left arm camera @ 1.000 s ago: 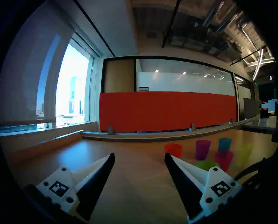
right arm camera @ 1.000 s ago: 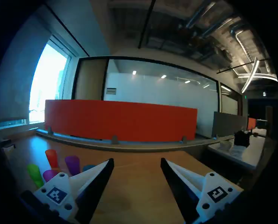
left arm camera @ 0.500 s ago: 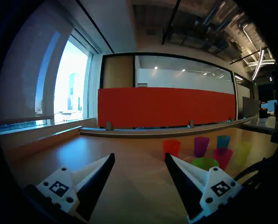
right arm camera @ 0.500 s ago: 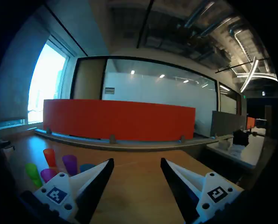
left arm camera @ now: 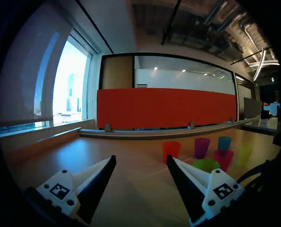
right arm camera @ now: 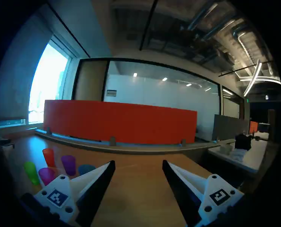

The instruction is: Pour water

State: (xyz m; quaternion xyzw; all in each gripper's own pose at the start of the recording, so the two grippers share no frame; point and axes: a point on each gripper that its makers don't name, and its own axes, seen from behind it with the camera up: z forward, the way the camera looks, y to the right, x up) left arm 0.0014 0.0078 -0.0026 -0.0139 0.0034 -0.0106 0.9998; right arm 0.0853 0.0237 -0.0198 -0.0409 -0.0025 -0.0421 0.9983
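Translucent coloured cups (left arm camera: pixel 202 147), clustered upright

Both views sit low over the table (left arm camera: pixel 133 151), facing the red partition (left arm camera: pixel 163 108). The shared cups (left arm camera: pixel 202 147) lie lower right in the left gripper view and lower left in the right gripper view.

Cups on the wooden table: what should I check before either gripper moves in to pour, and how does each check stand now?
1. Left gripper open, holding nothing: ok.
2. Right gripper open, holding nothing: ok.
3. Orange cup, purple cup and pink cup upright on the table: ok.
4. Which cup holds water: cannot tell.
5. Bare table between the left gripper and the orange cup: ok.
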